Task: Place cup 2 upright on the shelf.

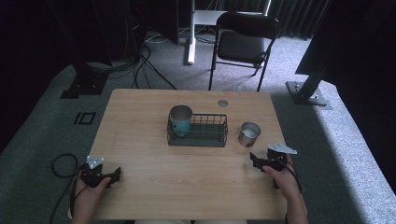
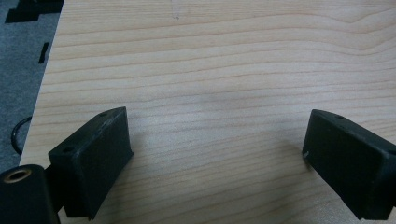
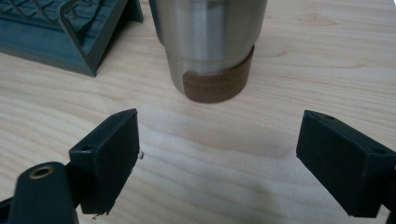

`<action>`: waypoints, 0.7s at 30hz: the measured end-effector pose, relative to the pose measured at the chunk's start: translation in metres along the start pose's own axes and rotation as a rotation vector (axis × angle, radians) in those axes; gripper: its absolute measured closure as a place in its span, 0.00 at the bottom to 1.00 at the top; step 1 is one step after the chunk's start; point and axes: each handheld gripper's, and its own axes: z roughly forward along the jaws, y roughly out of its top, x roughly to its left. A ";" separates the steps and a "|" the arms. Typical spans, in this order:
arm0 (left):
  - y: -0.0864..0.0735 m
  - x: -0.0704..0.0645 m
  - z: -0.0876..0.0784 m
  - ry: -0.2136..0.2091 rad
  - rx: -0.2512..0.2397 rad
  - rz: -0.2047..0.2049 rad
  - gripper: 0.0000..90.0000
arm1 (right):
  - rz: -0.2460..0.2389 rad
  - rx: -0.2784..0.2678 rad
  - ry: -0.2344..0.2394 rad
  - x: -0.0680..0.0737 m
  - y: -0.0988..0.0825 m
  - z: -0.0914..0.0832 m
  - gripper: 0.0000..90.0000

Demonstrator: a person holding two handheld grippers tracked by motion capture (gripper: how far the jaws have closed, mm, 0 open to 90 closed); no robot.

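Right gripper (image 3: 217,154) spread wide, just short of steel cup (image 3: 208,44), left gripper (image 2: 215,158) spread wide over bare surface (image 2: 224,70)

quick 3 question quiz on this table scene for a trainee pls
1. True or false: the teal cup stands inside the wire basket.
2. Which claw is nearer the steel cup? A. left claw B. right claw
3. Fill in: in the right gripper view, the steel cup's base carries a ____ band.

Key
1. True; it stands upright at the basket's left end.
2. B; the cup stands just ahead of its open jaws, untouched, while the left claw, also open, sits over bare table.
3. Brown.
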 end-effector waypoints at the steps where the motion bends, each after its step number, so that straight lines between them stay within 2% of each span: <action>1: 0.000 0.000 0.000 0.000 0.000 0.000 0.09 | 0.002 -0.003 0.001 0.000 0.000 0.001 0.14; 8: 0.000 0.000 0.000 0.000 0.000 0.001 0.09 | 0.006 -0.036 0.029 0.001 0.004 0.009 0.14; 21: 0.000 0.000 0.000 0.000 0.000 0.001 0.09 | 0.015 -0.070 0.018 0.001 0.017 0.022 0.13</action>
